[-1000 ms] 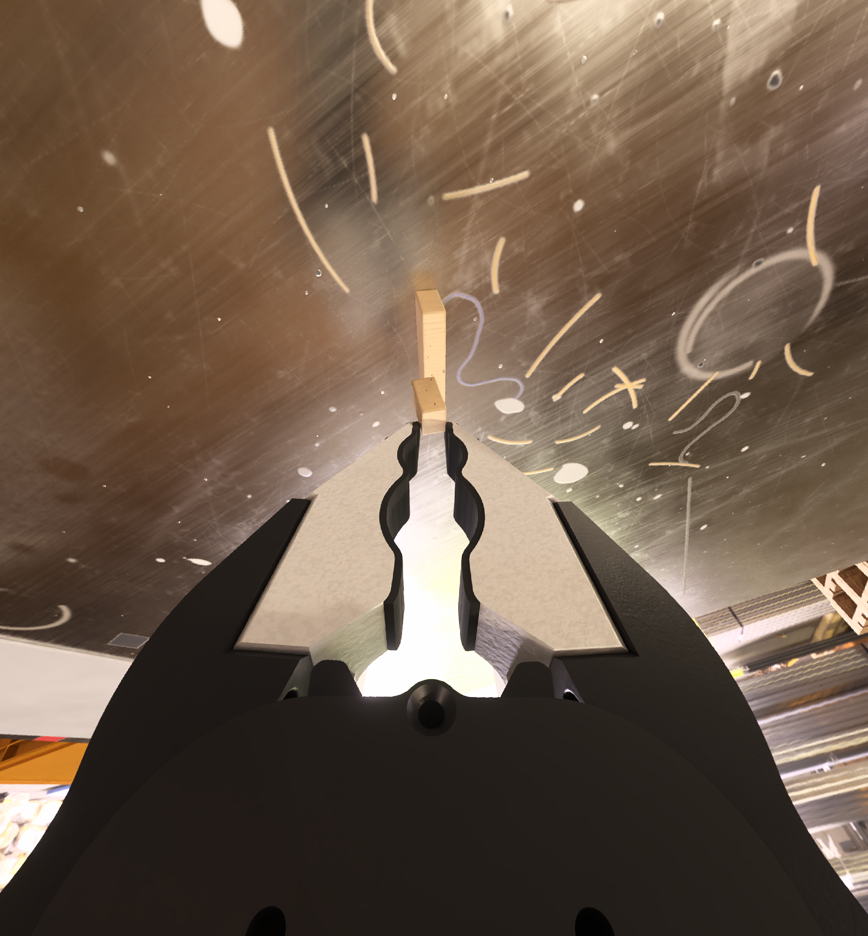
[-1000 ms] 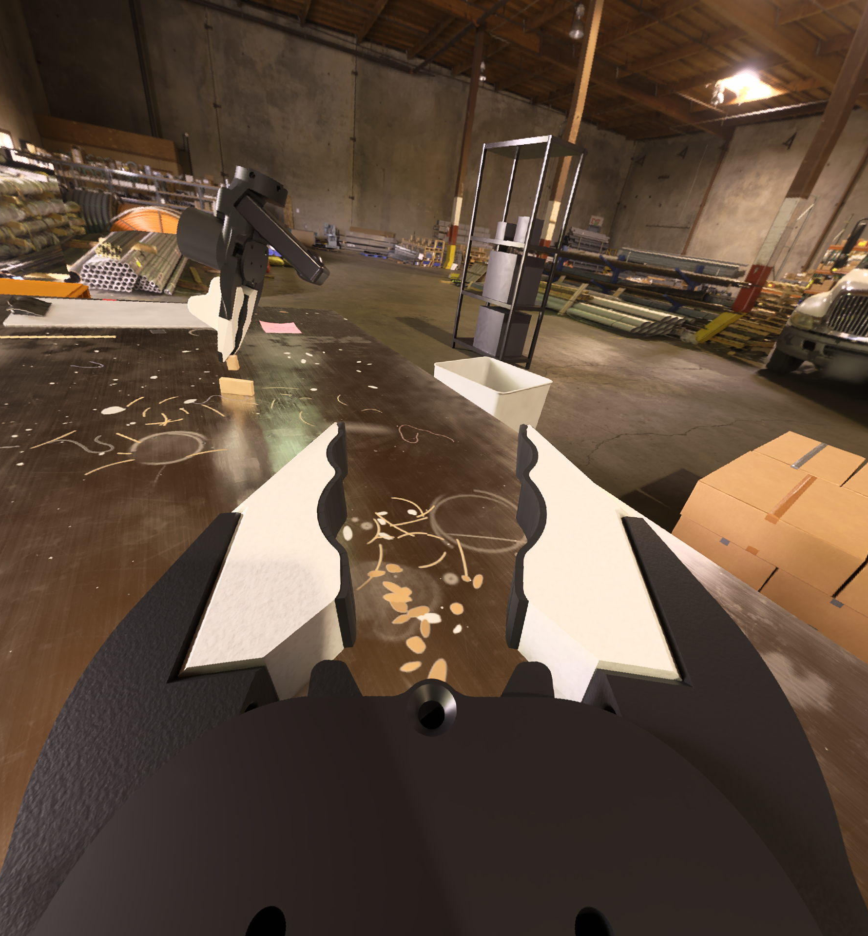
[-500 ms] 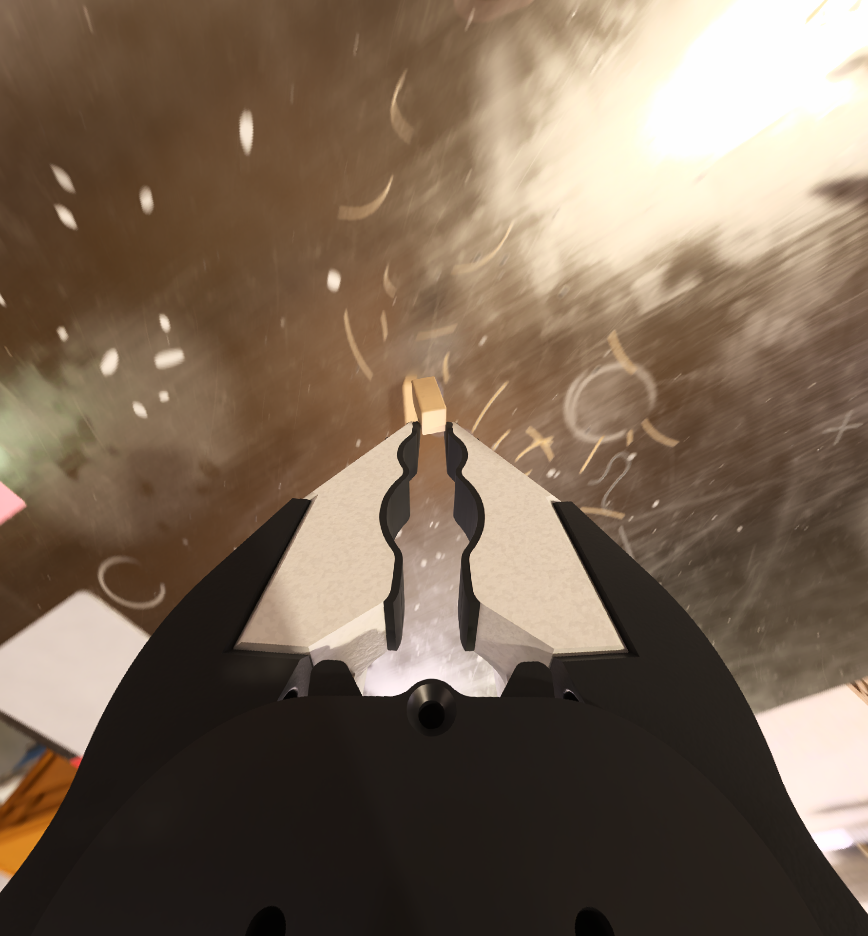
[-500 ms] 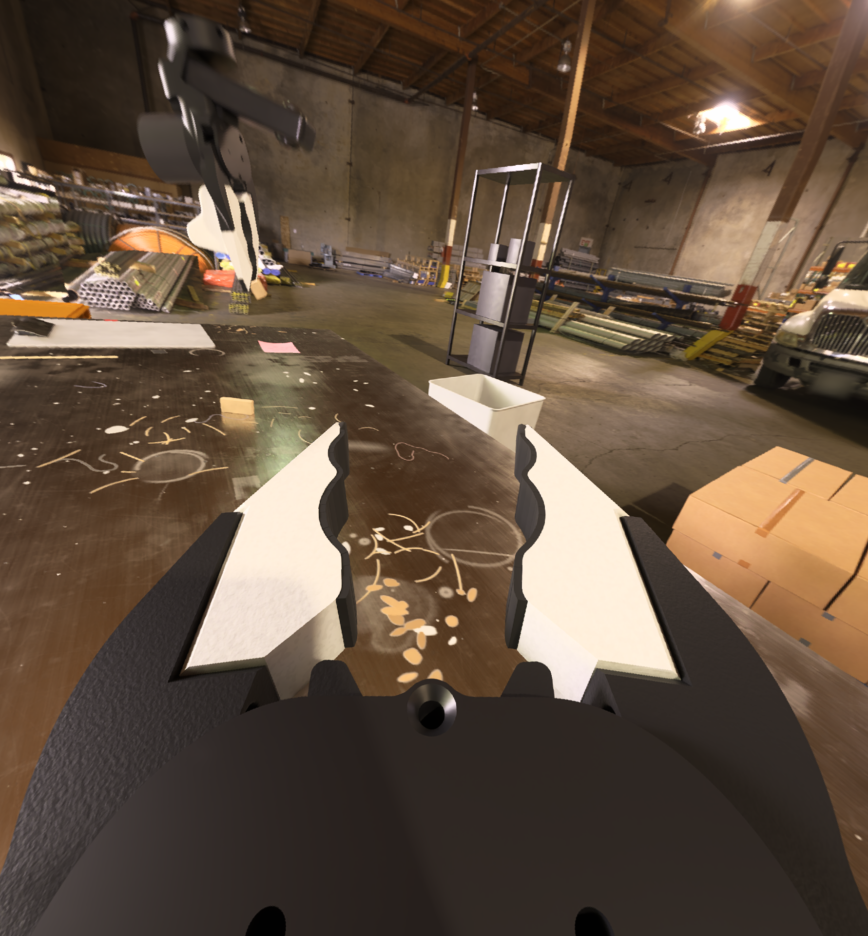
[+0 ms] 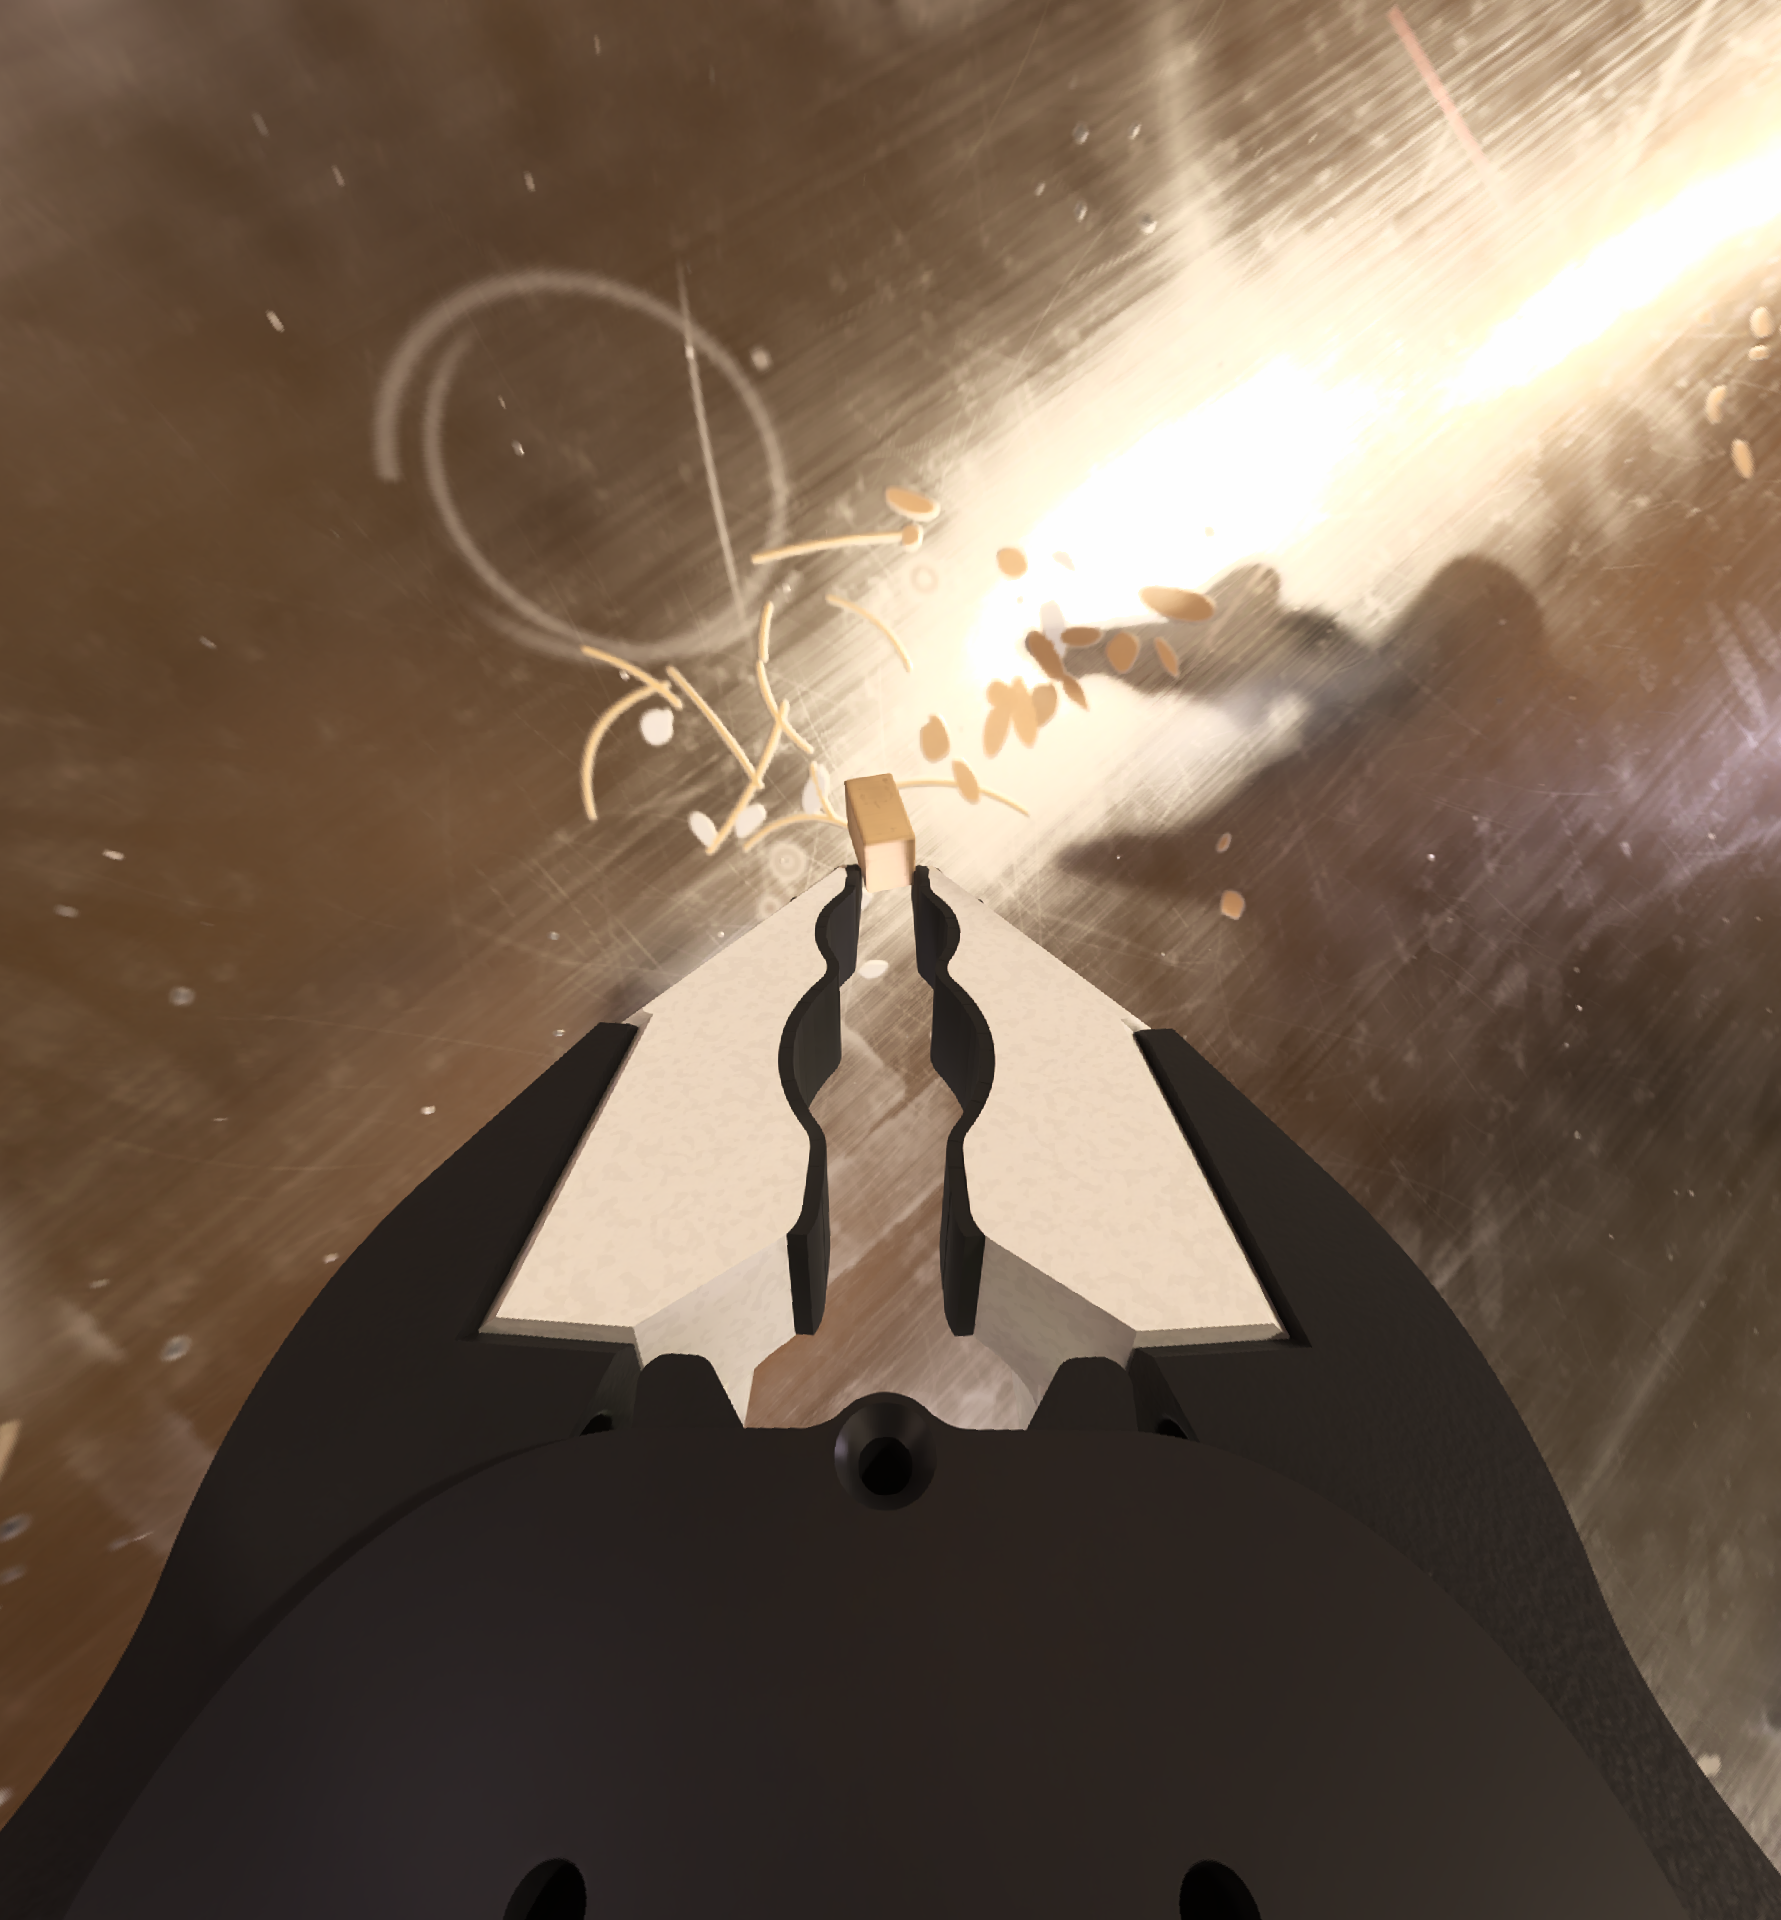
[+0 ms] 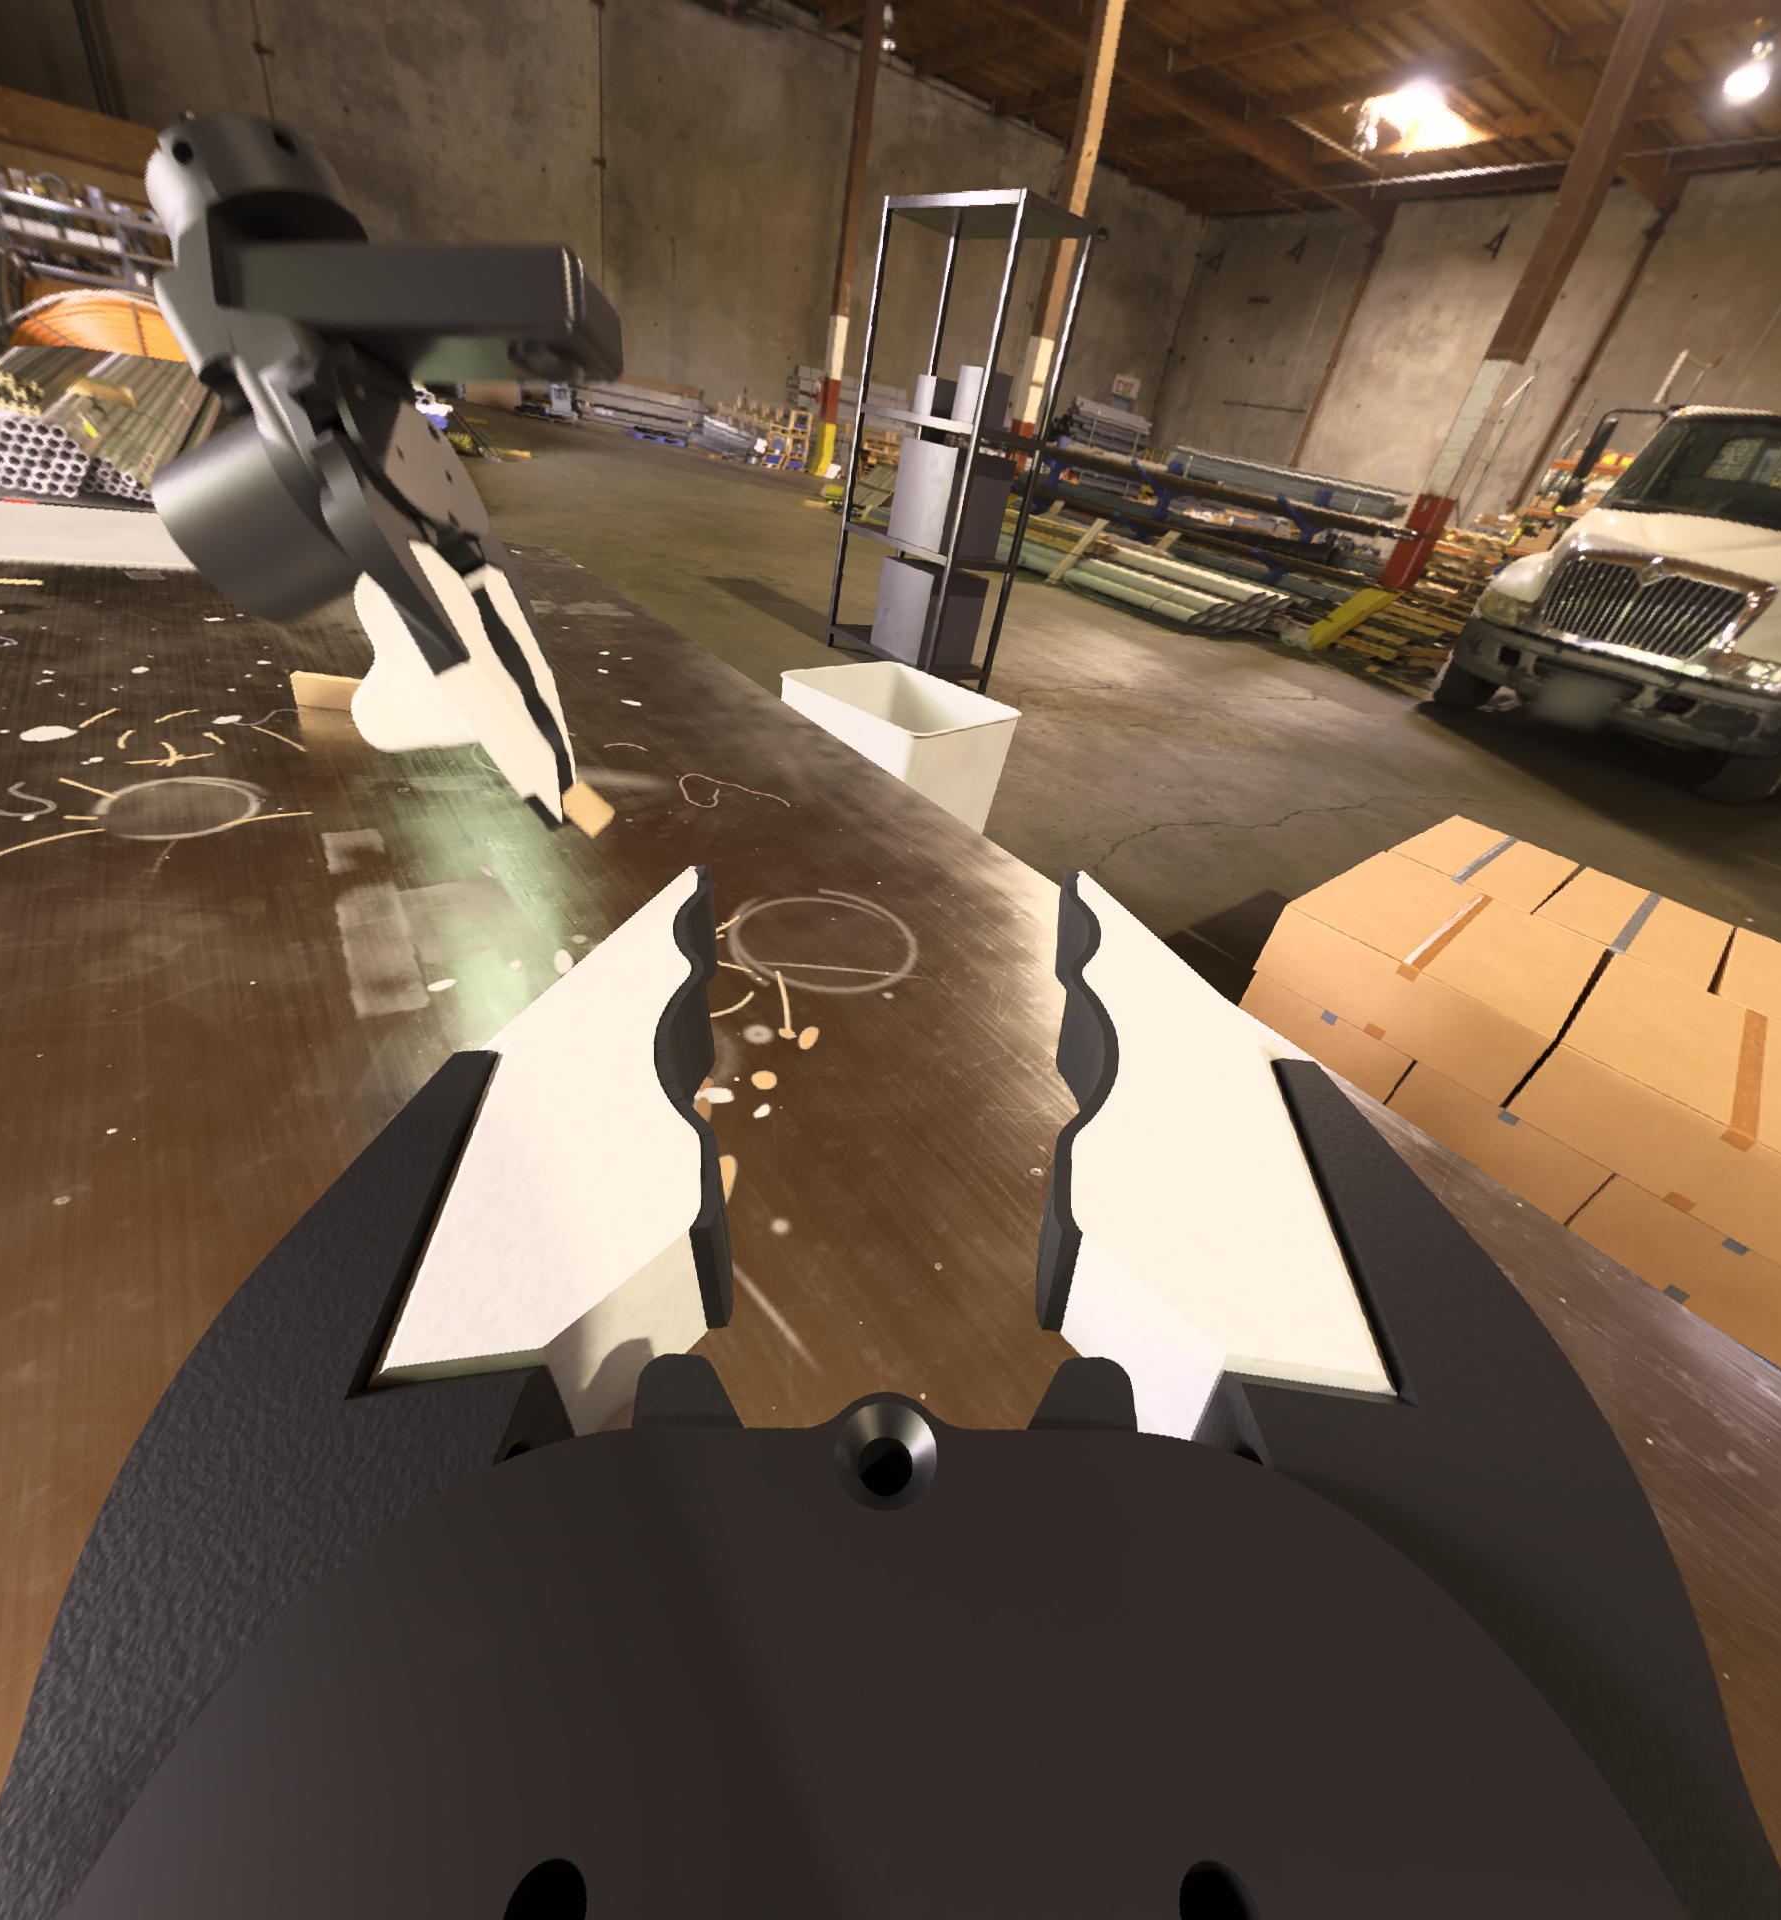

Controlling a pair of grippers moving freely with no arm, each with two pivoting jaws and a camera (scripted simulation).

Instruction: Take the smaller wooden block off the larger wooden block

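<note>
Above the dark scratched table (image 6: 190, 1039), the left gripper (image 5: 884, 871) carries the smaller wooden block (image 5: 881, 844), with its two fingers closed on the block at the very tips, so that most of the block sticks out in front of them. In the right wrist view the same left gripper (image 6: 553, 800) hangs tilted over the table, and the small block (image 6: 590, 808) at its tips is near the surface, but it cannot be told whether it touches. The larger wooden block (image 6: 323, 689) lies flat on the table behind this gripper, on the far side from the chalk circle (image 6: 824, 943), with nothing visible on the part of it that shows; so the lift seems done and the step in hand is probably to put the small block down. To do this well, the left gripper should go down slowly until the block rests on the table on the chalk circle side of the larger block, well apart from it, and only then open. Because the hold is only at the fingertips, a quick turn could make the block slip or rotate. The right gripper (image 6: 884, 894) has its fingers wide apart with nothing between them, low over the table just on the near side of the chalk circle, and it should stay out of the way.
</note>
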